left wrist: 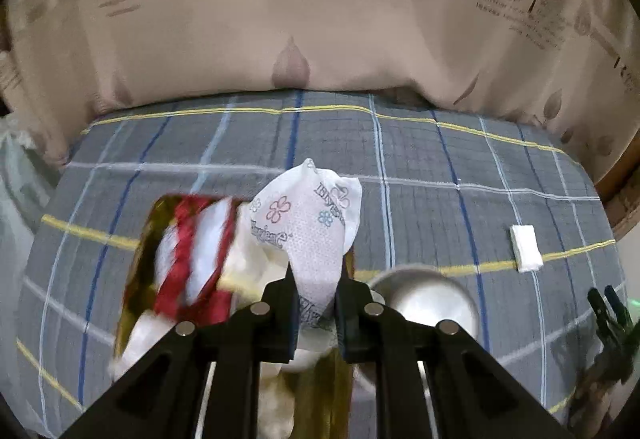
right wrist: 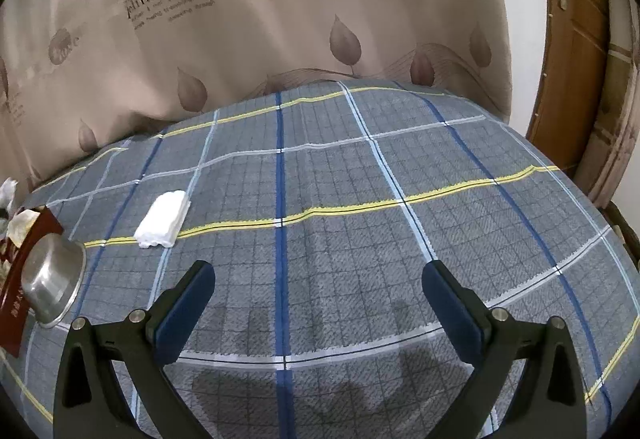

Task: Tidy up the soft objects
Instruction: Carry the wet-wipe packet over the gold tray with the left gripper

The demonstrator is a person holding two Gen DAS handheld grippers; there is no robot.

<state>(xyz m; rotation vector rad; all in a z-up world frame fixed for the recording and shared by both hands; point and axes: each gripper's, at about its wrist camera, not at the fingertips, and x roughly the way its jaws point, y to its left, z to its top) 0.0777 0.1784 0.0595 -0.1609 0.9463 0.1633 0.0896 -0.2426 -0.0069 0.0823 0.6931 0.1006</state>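
Two grippers, two very different jobs at this point. The left gripper (left wrist: 314, 279) was pinched tight on a printed tissue pack (left wrist: 310, 223), which stuck up and away from the fingertips, its long axis running roughly straight out along the fingers. Right underneath sat the gold-lined box (left wrist: 138, 259) with a red-and-white soft item (left wrist: 196, 259) already inside, plus some pale stuff I couldn't make out — blurry there. So the pack was basically over the box's right half, and my read was that the drop only needed a small shift to the left and down.

The right gripper (right wrist: 318, 303) hung over bare plaid bedspread (right wrist: 400, 159) with its jaws spread wide, holding nothing. One folded white cloth (right wrist: 162, 217) was left out on the bedspread — ahead and to the left of the right gripper, long axis slanting away from it, well apart from the steel bowl (right wrist: 54, 287) beside the box. The right hand looked nearer to that cloth, so I'd guess it was the better pick for it.
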